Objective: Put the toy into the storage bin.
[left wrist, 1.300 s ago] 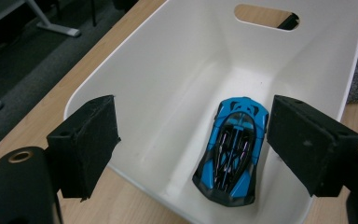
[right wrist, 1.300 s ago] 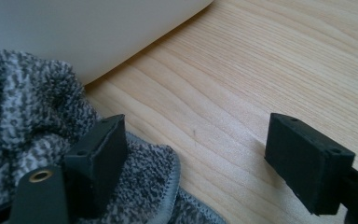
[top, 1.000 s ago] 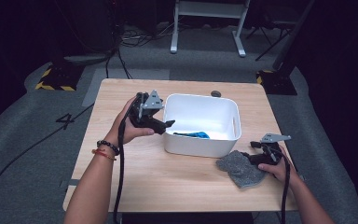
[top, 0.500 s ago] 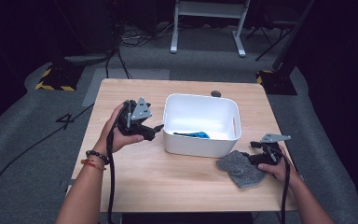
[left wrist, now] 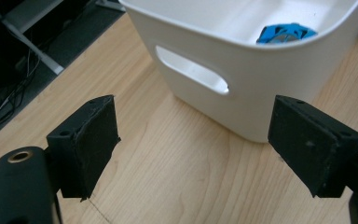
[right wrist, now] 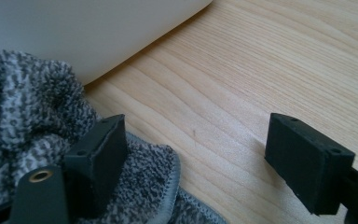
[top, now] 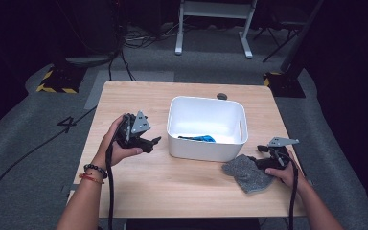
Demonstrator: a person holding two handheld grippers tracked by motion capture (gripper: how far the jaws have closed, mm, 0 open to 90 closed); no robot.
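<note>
One white bin (top: pixel 206 127), one grey cloth (top: pixel 247 171) and one blue item (top: pixel 202 138) are seen on the wooden surface (top: pixel 172 187); the blue item lies inside the bin, and the cloth lies against the bin's near right corner. The left gripper (top: pixel 151 142) is held with jaws spread and empty, just left of the bin. The right gripper (top: pixel 258 154) is set low at the cloth with jaws spread, one jaw resting on the cloth's edge (right wrist: pixel 154 163).
</note>
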